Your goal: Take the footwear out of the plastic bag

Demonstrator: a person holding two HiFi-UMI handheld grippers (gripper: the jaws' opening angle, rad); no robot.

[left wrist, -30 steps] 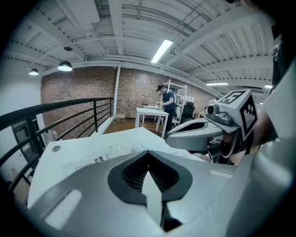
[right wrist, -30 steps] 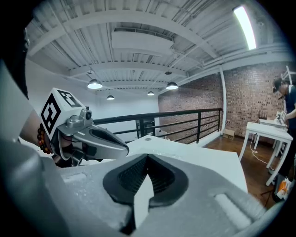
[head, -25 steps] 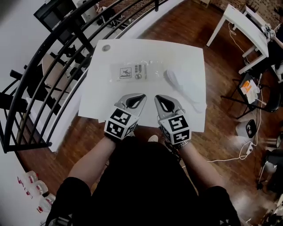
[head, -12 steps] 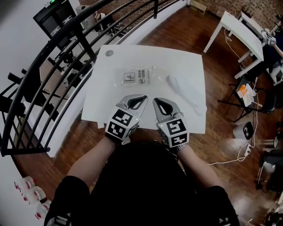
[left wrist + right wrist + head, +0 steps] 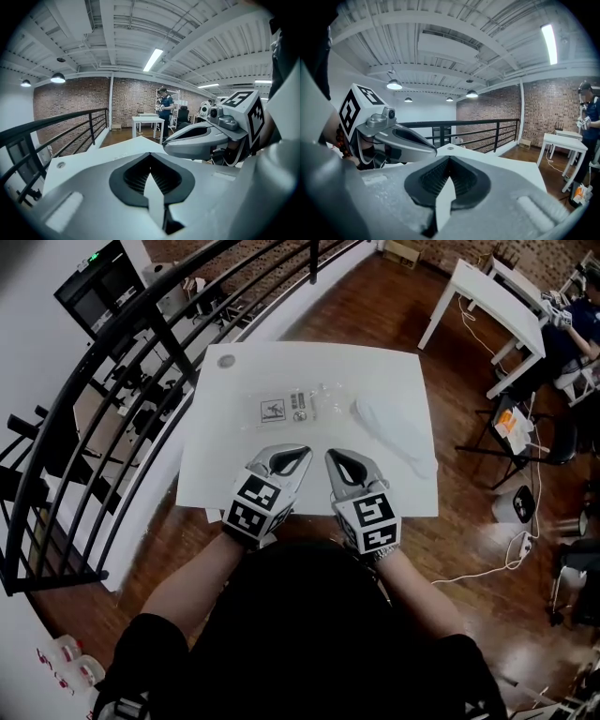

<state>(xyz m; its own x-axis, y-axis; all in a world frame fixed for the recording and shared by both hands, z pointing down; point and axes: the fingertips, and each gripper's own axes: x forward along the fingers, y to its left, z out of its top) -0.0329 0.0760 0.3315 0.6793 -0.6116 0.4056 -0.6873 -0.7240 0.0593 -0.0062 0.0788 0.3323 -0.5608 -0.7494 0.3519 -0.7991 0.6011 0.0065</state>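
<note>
A flat clear plastic bag [image 5: 295,409] with printed labels lies in the middle of the white table [image 5: 216,474]. Just to its right a white slipper [image 5: 389,432] rests on the tabletop, outside the bag as far as I can see. My left gripper [image 5: 305,451] and right gripper [image 5: 330,455] are held side by side near the table's front edge, short of the bag and the slipper. Both are shut with nothing in them. In the left gripper view the jaws [image 5: 151,154] meet at the tip, as they do in the right gripper view [image 5: 449,158].
A small round disc [image 5: 226,361] sits at the table's far left corner. A black railing [image 5: 141,362] runs along the left. A white desk [image 5: 483,296], a person [image 5: 572,315] and a chair [image 5: 525,423] stand far right on the wooden floor.
Both grippers stay shut and side by side near the front edge. Only the head view has shifted a little.
</note>
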